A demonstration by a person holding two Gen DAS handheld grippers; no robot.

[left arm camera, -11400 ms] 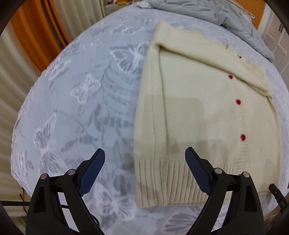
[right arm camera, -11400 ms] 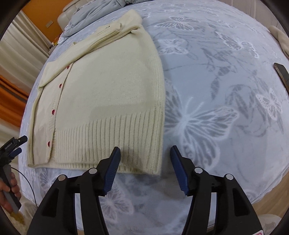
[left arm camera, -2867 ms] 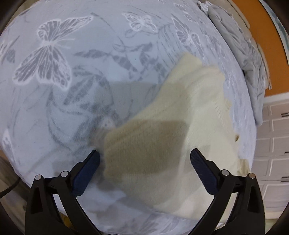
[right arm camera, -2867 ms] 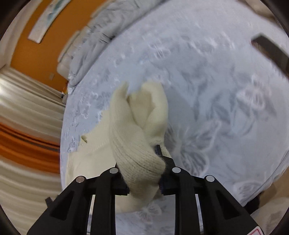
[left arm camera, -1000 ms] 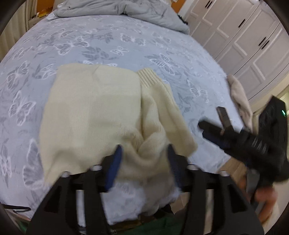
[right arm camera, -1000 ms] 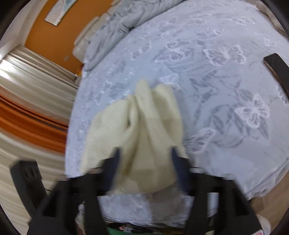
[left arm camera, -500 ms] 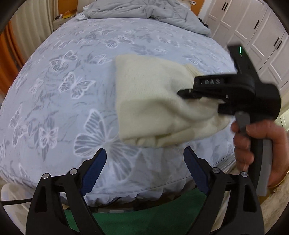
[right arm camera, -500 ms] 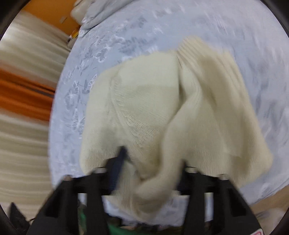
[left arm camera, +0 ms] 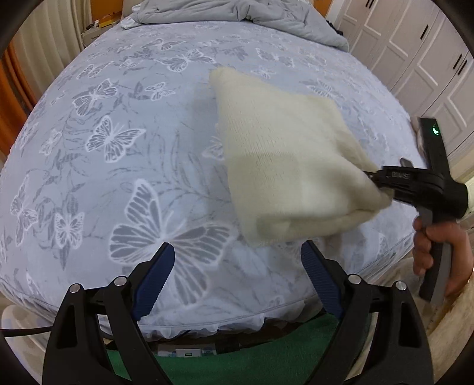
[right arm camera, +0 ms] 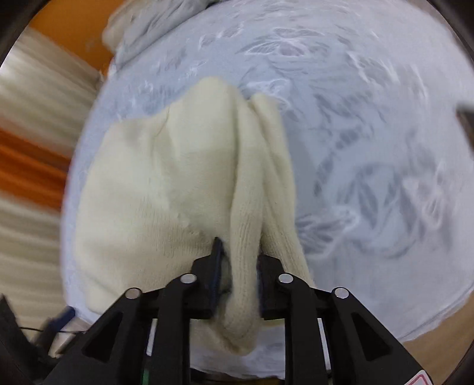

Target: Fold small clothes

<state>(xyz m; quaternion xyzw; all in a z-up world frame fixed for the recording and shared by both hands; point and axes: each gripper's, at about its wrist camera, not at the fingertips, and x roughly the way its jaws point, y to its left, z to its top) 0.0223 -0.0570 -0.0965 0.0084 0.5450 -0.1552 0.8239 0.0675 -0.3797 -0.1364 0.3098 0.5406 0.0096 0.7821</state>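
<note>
The folded cream knit cardigan (left arm camera: 290, 165) lies on the butterfly-print bedspread (left arm camera: 124, 165), its near right end raised off the bed. My right gripper (right arm camera: 238, 254) is closing its jaws on a thick fold of the cardigan (right arm camera: 177, 183), and the pads press the knit from both sides. In the left wrist view the right gripper (left arm camera: 373, 177) bites the bundle's right corner, held by a hand (left arm camera: 435, 245). My left gripper (left arm camera: 237, 257) stands open just in front of the cardigan's near edge, with nothing between its fingers.
A grey duvet (left arm camera: 237, 11) is heaped at the far end of the bed. White wardrobe doors (left arm camera: 429, 59) stand at the right. A green mat (left arm camera: 237, 364) shows below the bed's front edge. A dark phone (right arm camera: 466, 118) lies at the right.
My left gripper let go of the cardigan, opened wide and drew back. My right gripper went from open around the bundle to shut on a fold, and the bundle shifted right.
</note>
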